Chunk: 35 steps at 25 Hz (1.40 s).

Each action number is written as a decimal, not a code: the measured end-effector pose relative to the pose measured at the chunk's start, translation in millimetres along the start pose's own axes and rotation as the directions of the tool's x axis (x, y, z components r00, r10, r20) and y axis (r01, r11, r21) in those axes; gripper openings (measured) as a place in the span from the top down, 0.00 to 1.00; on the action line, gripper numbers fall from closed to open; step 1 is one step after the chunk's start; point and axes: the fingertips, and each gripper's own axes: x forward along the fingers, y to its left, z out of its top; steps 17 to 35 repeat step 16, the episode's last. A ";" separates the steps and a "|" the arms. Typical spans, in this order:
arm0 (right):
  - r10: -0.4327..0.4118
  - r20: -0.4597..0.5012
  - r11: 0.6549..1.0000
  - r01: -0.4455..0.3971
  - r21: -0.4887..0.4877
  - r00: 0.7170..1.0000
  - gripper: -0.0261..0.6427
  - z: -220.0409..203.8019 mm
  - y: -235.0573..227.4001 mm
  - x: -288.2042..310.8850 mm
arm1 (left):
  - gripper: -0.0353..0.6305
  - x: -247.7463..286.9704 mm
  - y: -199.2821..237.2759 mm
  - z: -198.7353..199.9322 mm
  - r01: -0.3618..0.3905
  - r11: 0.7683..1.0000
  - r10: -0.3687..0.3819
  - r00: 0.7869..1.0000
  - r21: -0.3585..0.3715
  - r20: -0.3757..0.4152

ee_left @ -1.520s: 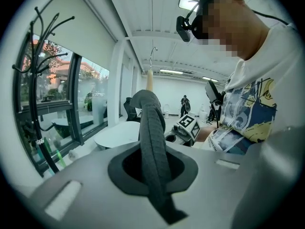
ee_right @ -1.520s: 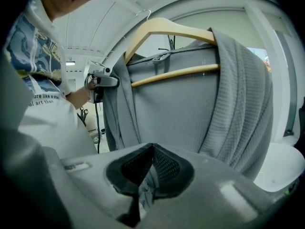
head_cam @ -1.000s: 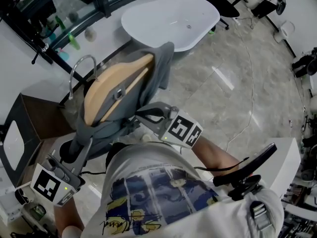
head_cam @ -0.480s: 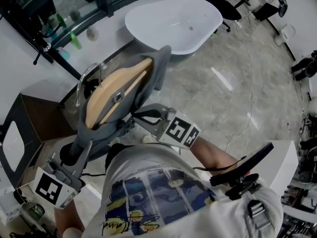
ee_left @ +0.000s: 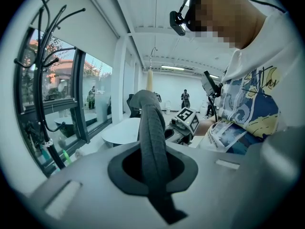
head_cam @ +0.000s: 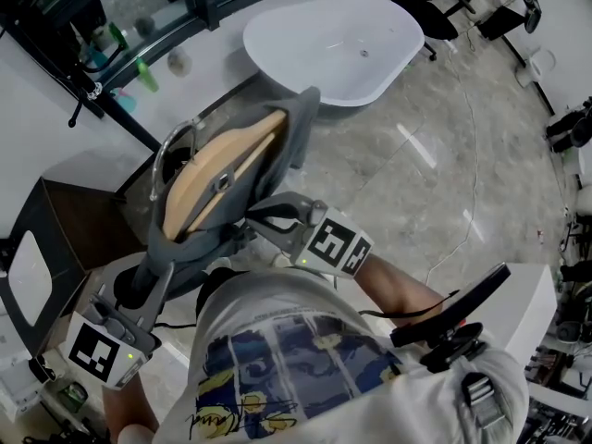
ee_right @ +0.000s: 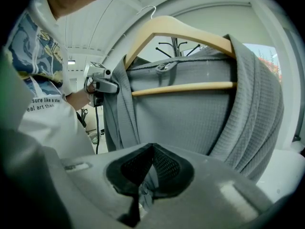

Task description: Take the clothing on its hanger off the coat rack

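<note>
A grey waffle-knit garment point(head_cam: 277, 155) hangs on a wooden hanger point(head_cam: 217, 178) with a metal hook point(head_cam: 171, 146), held in the air in front of me. The hook is clear of the black coat rack point(head_cam: 111, 104). My left gripper point(head_cam: 153, 280) is shut on the garment's lower left edge, and a grey fabric strip point(ee_left: 153, 128) runs up from its jaws point(ee_left: 153, 175). My right gripper point(head_cam: 264, 220) is shut on fabric at the garment's right side. In its own view the right gripper point(ee_right: 143, 182) pinches grey cloth below the hanger point(ee_right: 181, 30). The rack's branches point(ee_left: 45, 70) stand at the left.
A white bathtub point(head_cam: 333, 40) stands ahead on the marble floor. A dark brown cabinet point(head_cam: 55, 239) is at the left below the window wall, with bottles point(head_cam: 139, 67) along the sill. A white table point(head_cam: 532, 294) lies to the right, and a cable point(head_cam: 462, 229) trails over the floor.
The garment on its hanger has shifted a little to the right and tilted, so the hook shows closer to the wooden bar. Both grippers keep their hold.
</note>
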 end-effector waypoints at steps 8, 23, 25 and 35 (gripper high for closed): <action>-0.019 -0.010 1.000 0.019 -0.005 1.000 0.96 21.3 -19.0 44.6 | 0.94 -12.1 54.4 2.2 0.025 1.000 -0.025 1.000 0.009 -0.004; -0.032 -0.006 0.999 0.032 -0.009 0.999 0.96 36.4 -12.7 65.9 | 0.94 -28.0 81.3 6.4 0.029 1.000 -0.029 1.000 0.008 0.005; -0.032 -0.006 0.999 0.032 -0.009 0.999 0.96 36.4 -12.7 65.9 | 0.94 -28.0 81.3 6.4 0.029 1.000 -0.029 1.000 0.008 0.005; -0.032 -0.006 0.999 0.032 -0.009 0.999 0.96 36.4 -12.7 65.9 | 0.94 -28.0 81.3 6.4 0.029 1.000 -0.029 1.000 0.008 0.005</action>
